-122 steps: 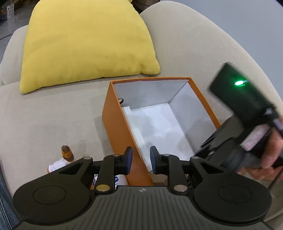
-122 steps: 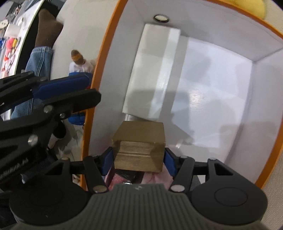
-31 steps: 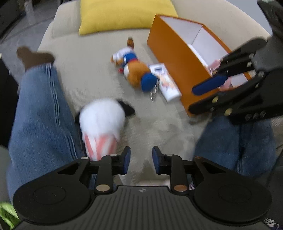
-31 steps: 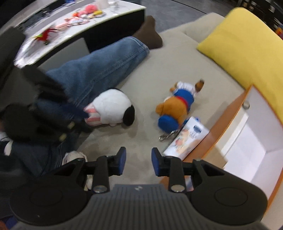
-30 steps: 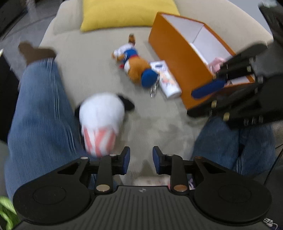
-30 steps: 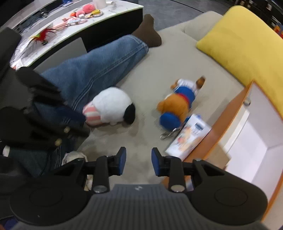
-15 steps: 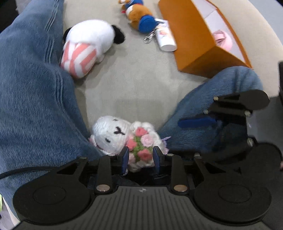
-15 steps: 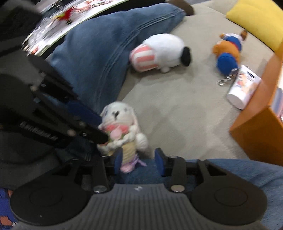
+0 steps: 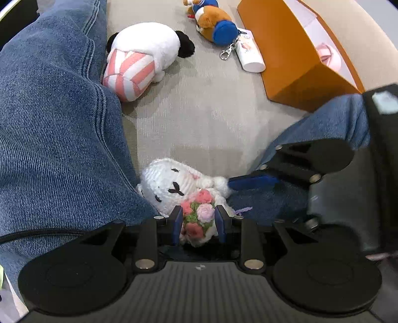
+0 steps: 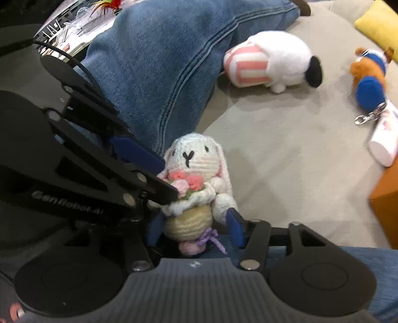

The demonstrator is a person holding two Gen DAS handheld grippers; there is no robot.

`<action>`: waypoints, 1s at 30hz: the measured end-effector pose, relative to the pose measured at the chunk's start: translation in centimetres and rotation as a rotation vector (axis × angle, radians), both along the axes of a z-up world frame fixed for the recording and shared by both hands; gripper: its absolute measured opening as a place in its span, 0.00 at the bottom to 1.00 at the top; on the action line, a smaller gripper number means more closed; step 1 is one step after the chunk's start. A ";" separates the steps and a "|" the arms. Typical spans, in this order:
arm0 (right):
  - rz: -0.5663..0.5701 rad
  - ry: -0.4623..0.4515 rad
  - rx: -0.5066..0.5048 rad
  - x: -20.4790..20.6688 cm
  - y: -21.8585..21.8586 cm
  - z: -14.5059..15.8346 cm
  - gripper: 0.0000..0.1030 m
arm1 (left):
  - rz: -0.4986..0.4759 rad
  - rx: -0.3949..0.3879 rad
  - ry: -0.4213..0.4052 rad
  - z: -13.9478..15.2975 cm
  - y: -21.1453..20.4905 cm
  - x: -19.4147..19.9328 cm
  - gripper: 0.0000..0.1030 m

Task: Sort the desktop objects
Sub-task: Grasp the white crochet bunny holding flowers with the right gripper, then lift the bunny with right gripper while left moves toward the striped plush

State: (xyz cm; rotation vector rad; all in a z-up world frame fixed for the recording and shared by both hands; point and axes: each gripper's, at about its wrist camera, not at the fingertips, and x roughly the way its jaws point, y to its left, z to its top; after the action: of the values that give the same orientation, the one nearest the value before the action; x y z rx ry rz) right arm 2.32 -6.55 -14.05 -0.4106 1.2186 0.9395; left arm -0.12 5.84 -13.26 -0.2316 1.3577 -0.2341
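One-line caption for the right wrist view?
Both tongs meet at a crocheted bunny between denim legs; the right pair is opening around its base.

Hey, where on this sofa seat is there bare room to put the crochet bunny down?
The widest bare patch of seat cushion lies between the striped plush dog, the orange box and the crochet bunny. It is crowded near the box, where the bear keychain and white tube lie, and between the person's jeans-clad legs.
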 end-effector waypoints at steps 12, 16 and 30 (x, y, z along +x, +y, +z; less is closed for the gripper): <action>-0.086 -0.022 0.075 -0.2 -1.6 2.5 0.32 | 0.013 -0.019 -0.094 2.9 0.5 -0.4 0.31; -0.179 -0.115 0.072 0.9 -3.4 4.7 0.31 | 0.011 -0.028 -0.157 4.6 0.0 0.4 0.31; -0.439 -0.168 0.143 6.8 -5.6 6.6 0.29 | -0.079 0.186 -0.281 5.1 0.7 6.6 0.32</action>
State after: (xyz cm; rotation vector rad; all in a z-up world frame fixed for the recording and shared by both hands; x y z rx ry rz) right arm 9.16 -12.12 -7.42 -0.0970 1.0244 0.5953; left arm 6.47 6.55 -8.19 0.0116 1.1023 -0.1971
